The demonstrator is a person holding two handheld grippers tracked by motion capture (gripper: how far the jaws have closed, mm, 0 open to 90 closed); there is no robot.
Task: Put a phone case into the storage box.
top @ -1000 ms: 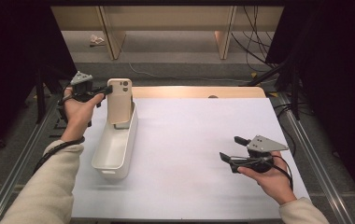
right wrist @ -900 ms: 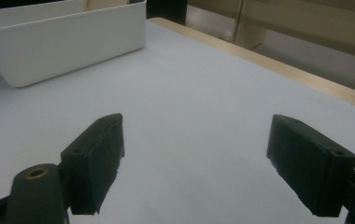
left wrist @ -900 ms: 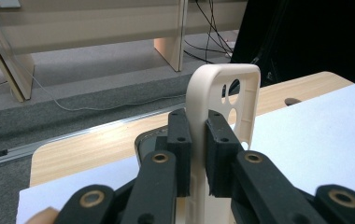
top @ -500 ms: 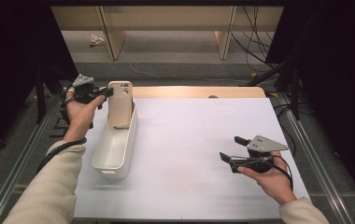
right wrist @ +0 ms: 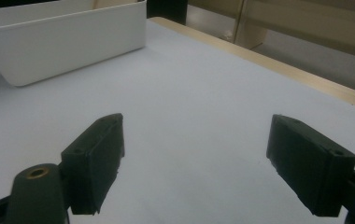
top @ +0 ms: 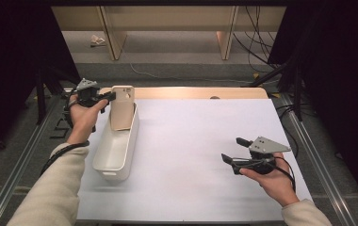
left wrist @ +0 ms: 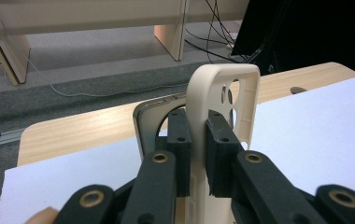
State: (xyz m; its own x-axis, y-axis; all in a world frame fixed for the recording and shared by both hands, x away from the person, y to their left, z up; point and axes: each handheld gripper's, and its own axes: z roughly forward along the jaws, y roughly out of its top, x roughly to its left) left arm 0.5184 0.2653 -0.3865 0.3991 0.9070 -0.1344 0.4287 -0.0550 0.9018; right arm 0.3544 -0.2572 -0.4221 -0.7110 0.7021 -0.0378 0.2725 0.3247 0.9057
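Beige phone case (top: 122, 107) upright, at white bin's (top: 116, 153) far end

Your left gripper (left wrist: 198, 154) shows black jaws with brass-coloured pivots around a cream phone case (left wrist: 222, 93) (pale beige from above). Your white bin (top: 116, 148) sits on a plain white table cover (top: 200, 141), edged by light woodgrain tabletop (top: 200, 92); your sleeves (top: 54, 197) are cream.

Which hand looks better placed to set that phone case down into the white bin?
The left. Its gripper is already shut on the phone case, right at the bin's far end. The right gripper is open, holding nothing, across the table.
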